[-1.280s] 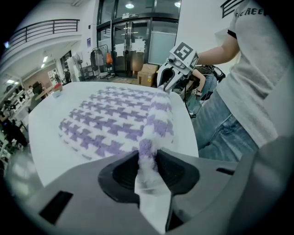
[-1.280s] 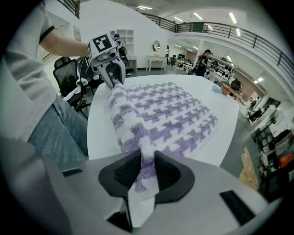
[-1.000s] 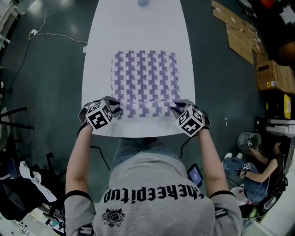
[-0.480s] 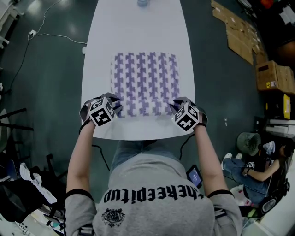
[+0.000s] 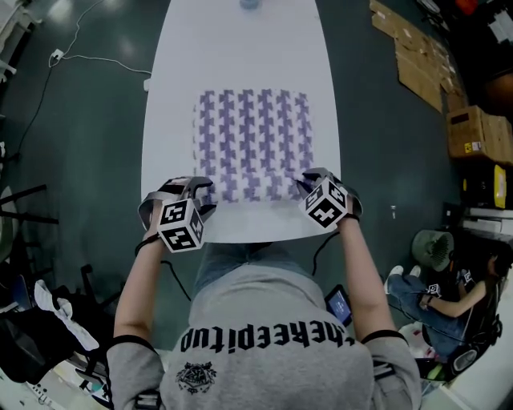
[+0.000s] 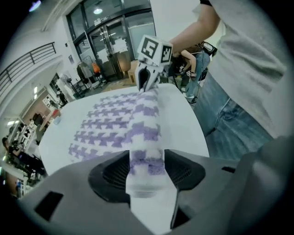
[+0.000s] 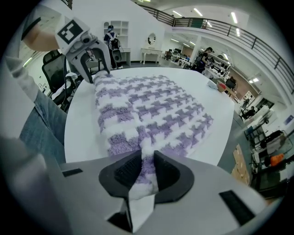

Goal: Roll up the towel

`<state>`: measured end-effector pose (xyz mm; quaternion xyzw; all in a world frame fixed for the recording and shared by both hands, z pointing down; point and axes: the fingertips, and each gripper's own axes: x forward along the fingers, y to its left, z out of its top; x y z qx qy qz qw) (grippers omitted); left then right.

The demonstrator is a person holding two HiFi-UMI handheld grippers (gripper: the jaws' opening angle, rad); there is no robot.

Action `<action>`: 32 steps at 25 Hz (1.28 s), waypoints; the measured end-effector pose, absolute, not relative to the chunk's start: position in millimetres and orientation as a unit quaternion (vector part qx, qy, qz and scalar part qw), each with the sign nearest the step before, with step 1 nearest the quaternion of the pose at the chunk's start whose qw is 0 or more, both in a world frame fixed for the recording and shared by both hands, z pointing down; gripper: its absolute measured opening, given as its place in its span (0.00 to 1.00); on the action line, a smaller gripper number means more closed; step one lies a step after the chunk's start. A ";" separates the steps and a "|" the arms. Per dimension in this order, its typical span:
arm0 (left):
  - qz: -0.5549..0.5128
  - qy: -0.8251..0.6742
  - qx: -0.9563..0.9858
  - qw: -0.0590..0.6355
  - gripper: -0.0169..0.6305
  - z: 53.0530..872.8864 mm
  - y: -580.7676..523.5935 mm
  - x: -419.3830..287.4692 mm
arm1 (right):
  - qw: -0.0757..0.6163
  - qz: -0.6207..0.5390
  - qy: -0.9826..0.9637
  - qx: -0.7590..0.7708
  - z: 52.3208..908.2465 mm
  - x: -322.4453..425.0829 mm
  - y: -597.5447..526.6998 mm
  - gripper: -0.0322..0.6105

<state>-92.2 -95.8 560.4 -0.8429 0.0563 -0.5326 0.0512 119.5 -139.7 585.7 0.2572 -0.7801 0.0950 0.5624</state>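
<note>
A purple-and-white houndstooth towel (image 5: 252, 140) lies flat on the white table (image 5: 240, 48), its near edge turned into a low roll (image 5: 252, 190). My left gripper (image 5: 191, 192) is at the roll's left end. Its jaws have just been opening, and the roll's end (image 6: 146, 156) lies between the spread pads (image 6: 115, 172); the left gripper (image 6: 146, 170) is open. My right gripper (image 5: 309, 184) is at the roll's right end, shut on the rolled towel (image 7: 138, 137). The right gripper (image 7: 146, 172) has plush pinched between its pads. Each gripper view shows the other gripper across the roll.
A small bluish object (image 5: 248, 4) stands at the table's far end. Cardboard boxes (image 5: 473, 132) lie on the floor at the right, and a person (image 5: 449, 280) sits on the floor at the lower right. Cables (image 5: 80, 56) trail on the floor at the left.
The roll has shifted a little farther up the towel. My left gripper's jaws have spread apart and its cube has drawn back toward the person. The right gripper has kept its place.
</note>
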 end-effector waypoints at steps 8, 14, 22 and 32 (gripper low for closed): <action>-0.564 0.071 -0.822 0.024 0.37 598.5 -101.1 -92.1 | 0.499 0.080 -0.812 0.292 541.8 122.9 -136.7 0.23; -0.566 0.071 -0.821 0.016 0.36 609.7 -111.9 -93.1 | 0.536 0.027 -0.813 0.223 568.9 106.8 -104.7 0.33; -0.566 0.075 -0.821 0.022 0.30 601.8 -107.8 -105.1 | 0.580 -0.043 -0.780 0.231 588.3 102.8 -110.3 0.22; -0.537 -0.001 -0.841 -0.067 0.25 582.0 -102.0 -94.7 | 0.570 0.050 -0.800 0.182 571.8 113.8 -106.6 0.18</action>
